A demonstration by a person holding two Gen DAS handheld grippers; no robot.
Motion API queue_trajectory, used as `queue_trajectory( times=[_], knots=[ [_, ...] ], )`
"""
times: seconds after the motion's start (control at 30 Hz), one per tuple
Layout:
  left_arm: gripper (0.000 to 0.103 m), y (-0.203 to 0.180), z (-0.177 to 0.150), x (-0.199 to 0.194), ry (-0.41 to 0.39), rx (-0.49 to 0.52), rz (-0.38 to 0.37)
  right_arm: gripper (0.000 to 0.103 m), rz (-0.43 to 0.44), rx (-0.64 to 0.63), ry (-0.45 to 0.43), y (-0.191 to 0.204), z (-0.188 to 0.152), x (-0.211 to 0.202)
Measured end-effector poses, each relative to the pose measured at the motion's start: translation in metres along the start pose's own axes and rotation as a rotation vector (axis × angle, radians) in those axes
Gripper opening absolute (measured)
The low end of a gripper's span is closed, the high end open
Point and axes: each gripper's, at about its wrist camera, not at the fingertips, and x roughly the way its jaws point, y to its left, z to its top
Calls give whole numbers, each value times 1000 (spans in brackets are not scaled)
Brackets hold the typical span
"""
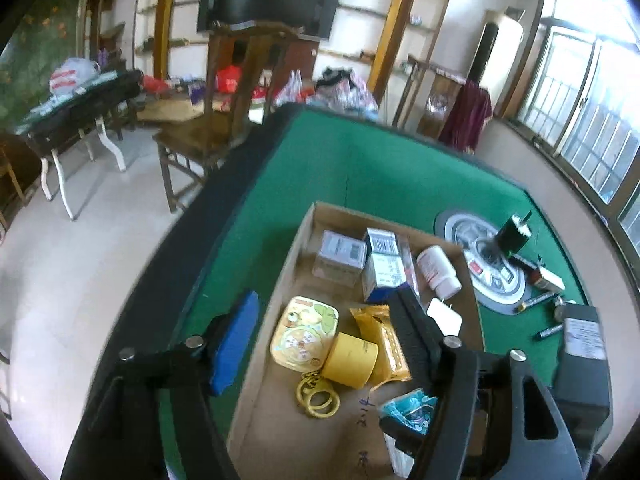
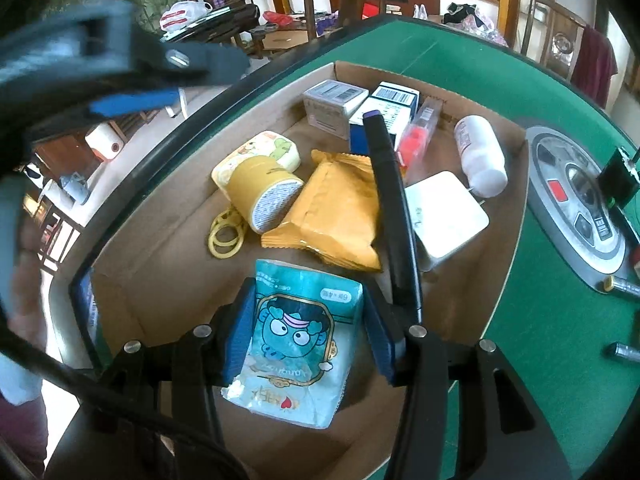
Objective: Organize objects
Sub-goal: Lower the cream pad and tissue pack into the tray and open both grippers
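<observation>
Tissue pack between right jaws

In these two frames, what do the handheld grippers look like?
Both are black plastic frames with silver round bolts at the pivots. The left gripper has blue rectangular pads on its jaws; the right gripper has the same blue, ribbed pads. A black cable runs beside the right one.

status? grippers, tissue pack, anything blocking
Left gripper open, empty, over box. Right gripper shut on tissue pack, above box floor. Orange snack bag just ahead.
</observation>
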Motion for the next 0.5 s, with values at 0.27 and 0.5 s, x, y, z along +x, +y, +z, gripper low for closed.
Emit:
queue_trajectory(
  times=[0.27,0.5],
  knots=[
    [68,23,3,-44,-97,-40,75,55,-42,-63,-52,22,-6,-19],
    [69,28,-6,-64,-126,-85,108,62,-92,-122,-136,35,-16,-52]
  ],
)
